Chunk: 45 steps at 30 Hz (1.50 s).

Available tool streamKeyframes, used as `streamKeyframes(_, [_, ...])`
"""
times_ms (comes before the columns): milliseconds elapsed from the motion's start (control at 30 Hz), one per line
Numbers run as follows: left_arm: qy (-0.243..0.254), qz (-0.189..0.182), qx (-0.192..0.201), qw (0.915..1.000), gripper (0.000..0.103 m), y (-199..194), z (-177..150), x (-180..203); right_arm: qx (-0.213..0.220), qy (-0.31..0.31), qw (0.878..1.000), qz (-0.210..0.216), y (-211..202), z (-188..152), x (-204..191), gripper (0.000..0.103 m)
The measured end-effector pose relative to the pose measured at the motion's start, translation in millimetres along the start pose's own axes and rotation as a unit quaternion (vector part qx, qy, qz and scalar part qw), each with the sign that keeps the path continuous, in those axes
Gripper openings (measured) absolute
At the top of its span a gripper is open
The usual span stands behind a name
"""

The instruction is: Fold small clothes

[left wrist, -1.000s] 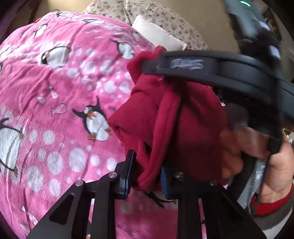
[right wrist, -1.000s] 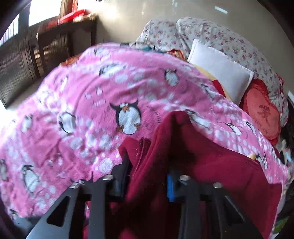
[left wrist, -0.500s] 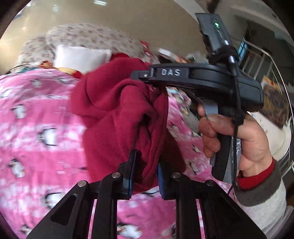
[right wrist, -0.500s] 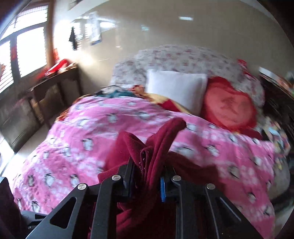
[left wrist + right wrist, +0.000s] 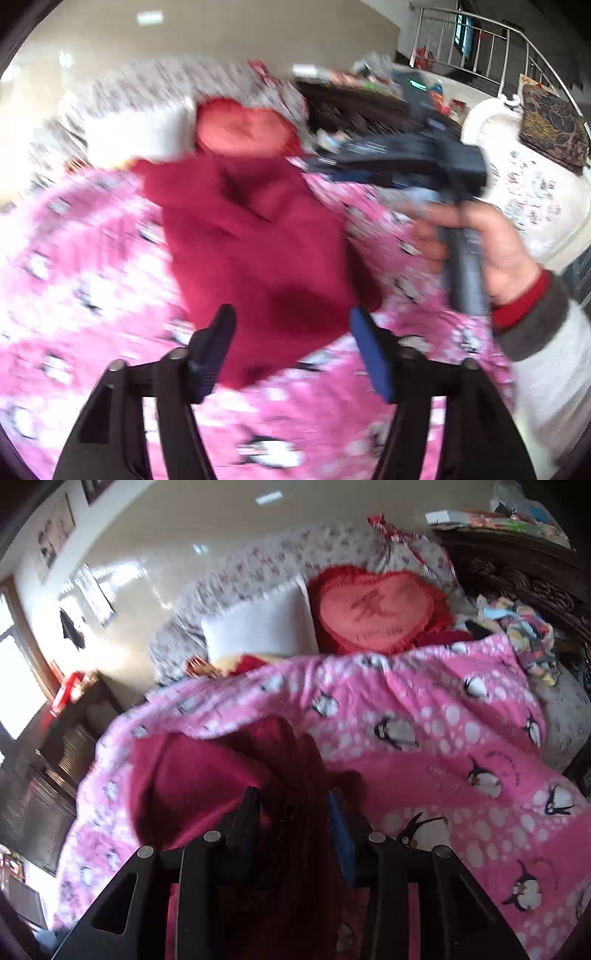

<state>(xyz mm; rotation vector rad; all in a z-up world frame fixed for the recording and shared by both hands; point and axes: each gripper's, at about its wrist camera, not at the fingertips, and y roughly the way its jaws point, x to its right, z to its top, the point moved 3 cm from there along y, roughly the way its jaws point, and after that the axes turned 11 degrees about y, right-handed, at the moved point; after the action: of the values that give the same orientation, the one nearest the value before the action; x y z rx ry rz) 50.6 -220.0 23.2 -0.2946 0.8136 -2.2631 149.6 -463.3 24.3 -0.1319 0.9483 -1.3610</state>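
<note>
A dark red fleece garment (image 5: 258, 236) hangs over the pink penguin blanket (image 5: 74, 280). My left gripper (image 5: 290, 325) is open, its jaws wide apart with the cloth's lower edge between them but not pinched. My right gripper (image 5: 293, 805) is shut on the red garment (image 5: 192, 775), which bunches between its jaws and spreads to the left. The right gripper also shows in the left wrist view (image 5: 399, 162), held by a hand at the garment's upper right. The left wrist view is blurred.
A white pillow (image 5: 258, 627) and a red heart cushion (image 5: 376, 609) lie at the bed's head against floral pillows. A dark carved headboard (image 5: 517, 565) and a heap of coloured clothes (image 5: 524, 627) are at the right. A dark wooden cabinet (image 5: 70, 731) stands left.
My left gripper has opened and let go of the red garment. The garment has dropped lower and spread out, hanging from the right gripper. Both views have swung toward the bed's head.
</note>
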Motion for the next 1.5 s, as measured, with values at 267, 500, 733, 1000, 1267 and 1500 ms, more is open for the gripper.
streamKeyframes(267, [-0.073, 0.114, -0.024, 0.9905, 0.069, 23.1, 9.3, -75.2, -0.010, -0.070, 0.997, -0.023, 23.7, -10.8, -51.7, 0.080])
streamKeyframes(500, [-0.100, 0.116, -0.058, 0.9865, 0.068, 92.5, 38.4, -94.7, -0.005, -0.090, 0.989, -0.113, 70.4, 3.3, -29.4, 0.005])
streamKeyframes(733, [-0.079, 0.128, -0.077, 0.9857, 0.069, 117.7, 57.0, -87.1, -0.014, -0.028, 0.993, -0.109, 82.5, 17.5, 11.1, 0.002])
streamKeyframes(1000, [-0.069, 0.124, -0.072, 0.9873, 0.069, 100.5, 51.8, -95.7, -0.041, -0.024, 0.998, 0.037, -28.2, -46.2, -11.4, 0.069])
streamKeyframes(1267, [-0.065, 0.132, -0.082, 0.9858, 0.069, 103.1, 50.8, -89.7, -0.106, -0.084, 0.989, 0.054, -4.5, -118.3, -26.0, 0.039])
streamKeyframes(1500, [-0.048, 0.142, -0.072, 0.9861, 0.069, 98.2, 61.5, -90.0, -0.084, -0.177, 0.980, 0.036, -45.1, -123.3, -37.3, 0.007])
